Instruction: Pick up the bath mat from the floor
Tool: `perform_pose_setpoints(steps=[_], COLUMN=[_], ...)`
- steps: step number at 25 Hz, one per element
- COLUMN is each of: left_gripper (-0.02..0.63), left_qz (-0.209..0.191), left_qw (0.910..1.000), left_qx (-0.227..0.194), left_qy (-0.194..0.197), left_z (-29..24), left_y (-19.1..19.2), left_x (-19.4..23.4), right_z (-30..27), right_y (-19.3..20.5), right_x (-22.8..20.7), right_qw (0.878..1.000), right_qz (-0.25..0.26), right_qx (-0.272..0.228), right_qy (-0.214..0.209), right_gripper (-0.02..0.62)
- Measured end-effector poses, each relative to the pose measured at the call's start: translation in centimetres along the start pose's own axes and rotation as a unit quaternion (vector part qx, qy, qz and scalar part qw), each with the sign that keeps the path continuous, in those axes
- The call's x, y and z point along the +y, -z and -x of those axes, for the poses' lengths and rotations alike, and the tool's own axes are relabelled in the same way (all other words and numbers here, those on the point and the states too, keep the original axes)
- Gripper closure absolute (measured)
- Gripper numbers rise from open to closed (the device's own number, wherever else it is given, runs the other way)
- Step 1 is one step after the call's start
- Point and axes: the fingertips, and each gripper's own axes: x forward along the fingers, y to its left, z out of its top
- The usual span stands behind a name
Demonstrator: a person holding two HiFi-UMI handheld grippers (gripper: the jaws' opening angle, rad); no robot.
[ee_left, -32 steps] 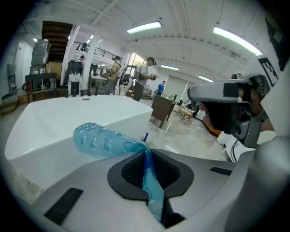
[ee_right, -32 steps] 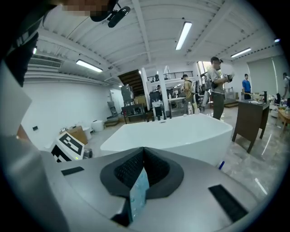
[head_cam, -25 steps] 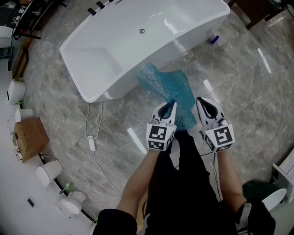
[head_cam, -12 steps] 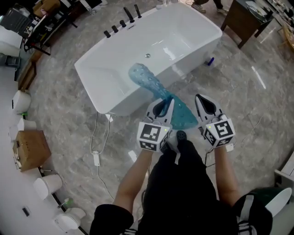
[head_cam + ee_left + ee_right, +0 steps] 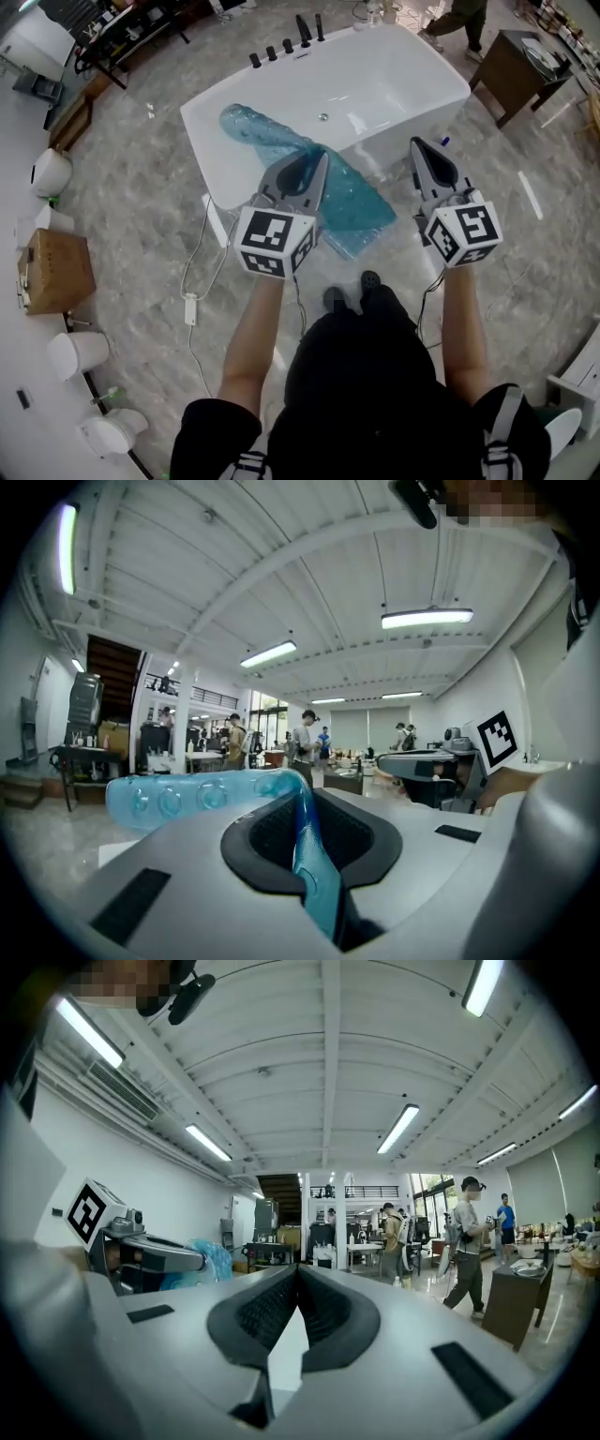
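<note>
The bath mat (image 5: 354,204) is translucent blue with round suction bumps. It hangs in the air from my left gripper (image 5: 314,159), which is shut on one edge. One end of the mat shows against the bathtub and the other droops toward the floor. In the left gripper view the mat's edge (image 5: 187,794) runs between the pads and curls off to the left. My right gripper (image 5: 422,148) is raised beside it on the right, apart from the mat. Its jaws are shut with nothing between them (image 5: 298,1271).
A white bathtub (image 5: 441,66) with black taps (image 5: 286,47) stands on the grey marble floor ahead. A white cable with an adaptor (image 5: 190,305) lies at the left. A cardboard box (image 5: 52,272) and white fixtures (image 5: 80,352) line the left wall. A wooden table (image 5: 525,56) stands at top right, with people beyond.
Both grippers have risen. The mat has come up off the floor with the left gripper and now hangs in the air in front of the tub.
</note>
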Motion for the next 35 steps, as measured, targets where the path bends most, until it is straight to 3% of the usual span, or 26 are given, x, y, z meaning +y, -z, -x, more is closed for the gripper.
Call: perform_pose_setpoints(steps=[8, 12, 20, 35], left_gripper=[0.563, 0.563, 0.563, 0.563], left_qz=[-0.011, -0.013, -0.009, -0.002], left_qw=[0.999, 0.998, 0.996, 0.9946], left_qx=[-0.02, -0.025, -0.026, -0.025], left_qy=[-0.039, -0.057, -0.086, -0.101], left_z=[5.0, 6.7, 8.9, 10.5], left_y=[-6.5, -7.6, -7.4, -7.0], left_x=[4.5, 5.5, 7.2, 7.6], right_z=[-1.3, -0.7, -0.6, -0.7], right_y=[-6.6, -9.5, -9.7, -9.5], right_x=[1.4, 2.4, 5.2, 6.4], right_qw=[1.0, 0.999, 0.998, 0.997], right_qz=[0.0, 0.014, 0.015, 0.021], right_qx=[-0.01, -0.024, -0.025, -0.018], right_qy=[-0.027, -0.035, -0.06, -0.073], right_gripper=[0.583, 0.584, 0.584, 0.584])
